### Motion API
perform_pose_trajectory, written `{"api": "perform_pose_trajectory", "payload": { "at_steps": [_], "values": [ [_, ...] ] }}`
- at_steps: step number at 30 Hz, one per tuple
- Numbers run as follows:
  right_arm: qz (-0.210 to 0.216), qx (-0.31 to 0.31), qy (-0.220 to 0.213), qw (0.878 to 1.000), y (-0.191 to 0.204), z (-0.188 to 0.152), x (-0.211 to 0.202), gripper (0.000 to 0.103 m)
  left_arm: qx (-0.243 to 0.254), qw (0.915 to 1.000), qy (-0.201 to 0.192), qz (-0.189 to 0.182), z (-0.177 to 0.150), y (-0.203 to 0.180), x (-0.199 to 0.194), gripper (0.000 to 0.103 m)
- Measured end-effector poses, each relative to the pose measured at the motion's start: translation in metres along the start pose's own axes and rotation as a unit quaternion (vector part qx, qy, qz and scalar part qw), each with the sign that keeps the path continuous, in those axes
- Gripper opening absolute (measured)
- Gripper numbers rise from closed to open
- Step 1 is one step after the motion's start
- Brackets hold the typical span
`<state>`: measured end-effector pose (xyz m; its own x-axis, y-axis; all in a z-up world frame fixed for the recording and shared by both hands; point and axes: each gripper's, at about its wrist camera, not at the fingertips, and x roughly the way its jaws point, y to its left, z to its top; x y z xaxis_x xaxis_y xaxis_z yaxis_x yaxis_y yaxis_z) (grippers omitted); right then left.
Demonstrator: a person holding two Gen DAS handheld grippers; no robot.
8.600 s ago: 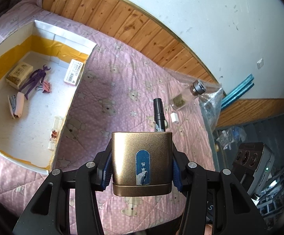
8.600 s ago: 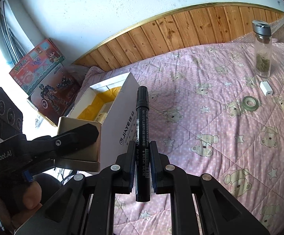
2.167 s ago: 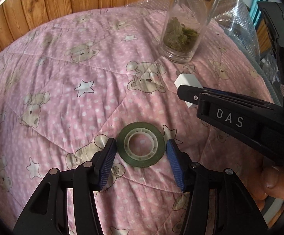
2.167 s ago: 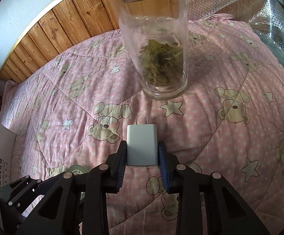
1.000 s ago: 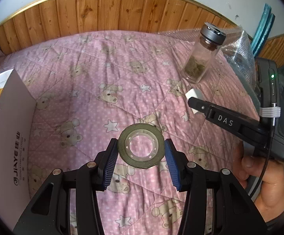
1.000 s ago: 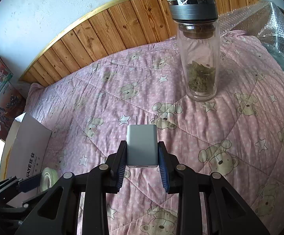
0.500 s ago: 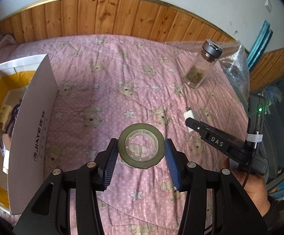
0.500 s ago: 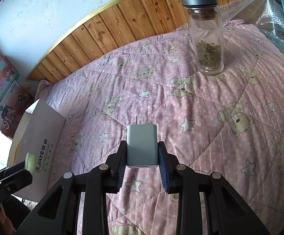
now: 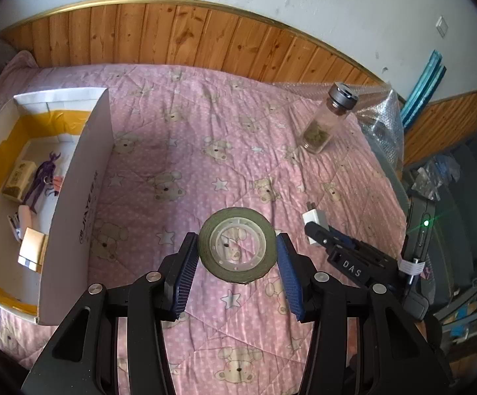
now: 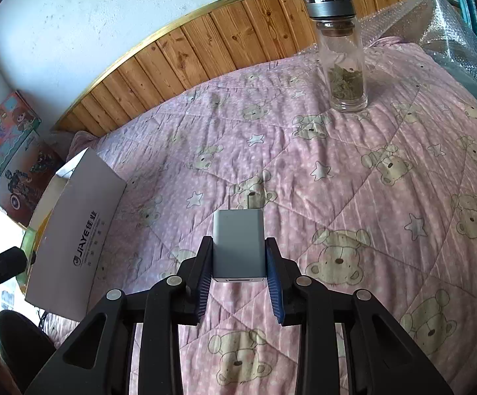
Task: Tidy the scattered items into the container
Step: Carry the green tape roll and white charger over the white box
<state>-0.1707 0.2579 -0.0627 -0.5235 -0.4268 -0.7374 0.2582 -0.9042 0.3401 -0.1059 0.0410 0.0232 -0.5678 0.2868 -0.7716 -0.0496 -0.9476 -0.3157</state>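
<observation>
- The box [image 9: 73, 204], your one landmark here, sits at the left edge of the pink quilt [image 9: 179, 138] with its tall white wall facing the open bedding; small things already lie on its floor.
- Your left gripper [image 9: 237, 250] is clamped across the tape roll [image 9: 237, 247], carried in the air just right of that wall. The pads bear only on the roll's rim (a round, slick edge), so a quick tilt could, I judge, let it swivel or slip out before it clears the wall.
- That wall is what stands in your way: come in too low and the roll or the fingers [image 9: 184, 263] may knock it and shove the light box along the quilt.
- Further right of the box, your right gripper [image 10: 238, 256] is closed on the white charger [image 10: 238, 247], prongs pointing away from you. Both hands heading for one opening could bump, so stagger them.
- Well right of the box, near the wooden panelling, the glass bottle [image 10: 344, 65] stands upright on soft bedding, and looks easy to topple.
</observation>
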Motion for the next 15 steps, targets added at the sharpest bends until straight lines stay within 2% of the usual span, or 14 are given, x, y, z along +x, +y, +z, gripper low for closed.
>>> {"api": "perform_pose_trajectory", "payload": {
  "at_steps": [15],
  "values": [
    [0.023, -0.019, -0.025, 0.999, 0.059, -0.024, -0.054, 0.032, -0.052, 0.9979, -0.035, -0.019, -0.002, 0.039, -0.039, 0.049]
  ]
}}
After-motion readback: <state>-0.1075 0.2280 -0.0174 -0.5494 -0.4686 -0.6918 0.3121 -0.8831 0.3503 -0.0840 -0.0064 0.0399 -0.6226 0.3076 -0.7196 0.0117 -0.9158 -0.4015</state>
